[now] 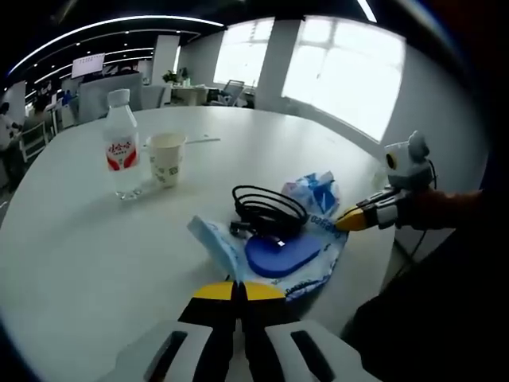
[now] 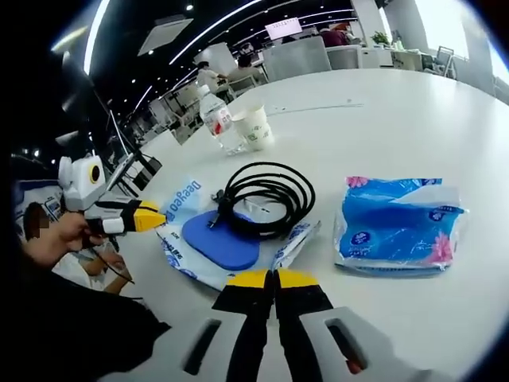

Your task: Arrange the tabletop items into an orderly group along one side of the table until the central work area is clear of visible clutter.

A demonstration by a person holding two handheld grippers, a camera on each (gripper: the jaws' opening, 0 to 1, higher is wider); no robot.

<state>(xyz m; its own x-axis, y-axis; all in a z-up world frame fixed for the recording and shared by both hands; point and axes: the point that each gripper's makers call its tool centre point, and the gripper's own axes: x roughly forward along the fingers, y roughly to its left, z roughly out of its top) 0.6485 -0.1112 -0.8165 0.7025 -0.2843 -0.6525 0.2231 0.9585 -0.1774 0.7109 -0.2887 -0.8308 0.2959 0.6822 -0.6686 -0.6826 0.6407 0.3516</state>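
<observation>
While hovering low over the white counter point(image 1: 71, 263), left gripper point(image 1: 238, 291) with yellow-tipped fingers point(image 1: 213, 291) pressed together, nothing held between them. Right gripper point(image 2: 273, 279) likewise closed and empty in its own view, fingers point(image 2: 297, 279) meeting just short of the pile.

Just ahead of both grippers, near the counter's edge: a blue-and-white wipes pack point(image 2: 184, 204) lying flat, a blue oval pad point(image 2: 221, 239) resting on it, and a coiled black cable point(image 2: 266, 191) sitting partly on the pad and partly on the pack. In the left gripper view, same stack seen from the other side: wipes pack point(image 1: 306, 263), blue pad point(image 1: 280, 255), cable point(image 1: 269, 208) on top.

Beside the stack, apart from it, a blue tissue packet point(image 2: 398, 227) with pink flower print, lying flat; in the left gripper view partly hidden behind the cable, packet point(image 1: 316, 191) showing past the coil.

Farther across the counter, a clear water bottle point(image 1: 121, 151) with red label standing upright, and a paper cup point(image 1: 166, 157) upright just beside it; bottle point(image 2: 216, 118) and cup point(image 2: 254, 126) also seen small in the right gripper view, well apart from the stack.

Seen from the left gripper view, the right gripper point(image 1: 350, 220) at the far side of the pile, tips closed, pointing at the wipes pack. Seen from the right gripper view, the left gripper point(image 2: 155, 216) held in a hand point(image 2: 56, 236), tips closed, just beside the pack's edge.
</observation>
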